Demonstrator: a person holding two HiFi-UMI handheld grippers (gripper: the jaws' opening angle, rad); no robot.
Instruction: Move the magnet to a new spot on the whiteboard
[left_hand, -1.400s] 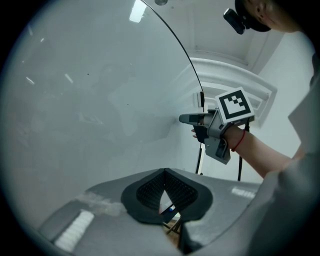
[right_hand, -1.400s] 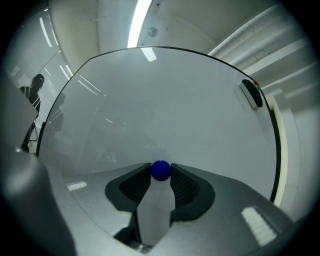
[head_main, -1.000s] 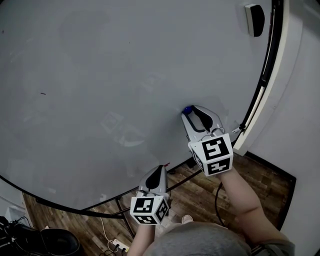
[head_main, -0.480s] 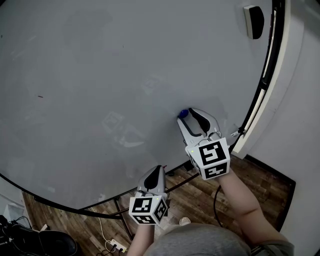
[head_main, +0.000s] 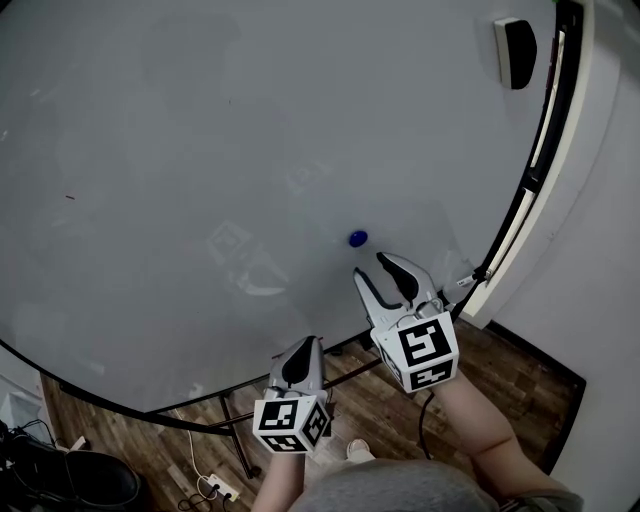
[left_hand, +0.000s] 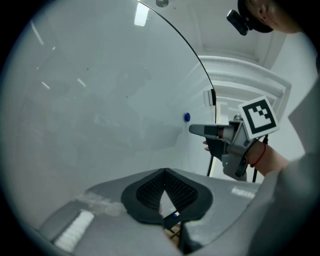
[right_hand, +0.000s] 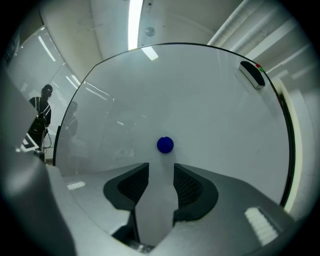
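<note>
A small round blue magnet (head_main: 357, 238) (right_hand: 165, 145) sticks to the big whiteboard (head_main: 200, 150), toward its lower right. My right gripper (head_main: 372, 267) (right_hand: 161, 167) hangs just below the magnet and clear of it. Its jaws are opening and nothing lies between them. In the left gripper view the magnet (left_hand: 186, 117) shows as a blue dot just ahead of the right gripper's tips (left_hand: 192, 130). My left gripper (head_main: 303, 355) (left_hand: 164, 171) is held lower, off the board's bottom edge, with its jaws shut and empty.
A black board eraser (head_main: 514, 40) (right_hand: 251, 74) sits at the board's top right. The board's black frame (head_main: 520, 180) runs down the right side beside a white wall. Below are the stand's legs, a wooden floor (head_main: 500, 370), a power strip (head_main: 218, 487) and a dark bag (head_main: 70, 480).
The right gripper's jaws have spread and let go of the magnet. It has drawn back from the board toward me. The magnet stays on the board. The left gripper barely moved.
</note>
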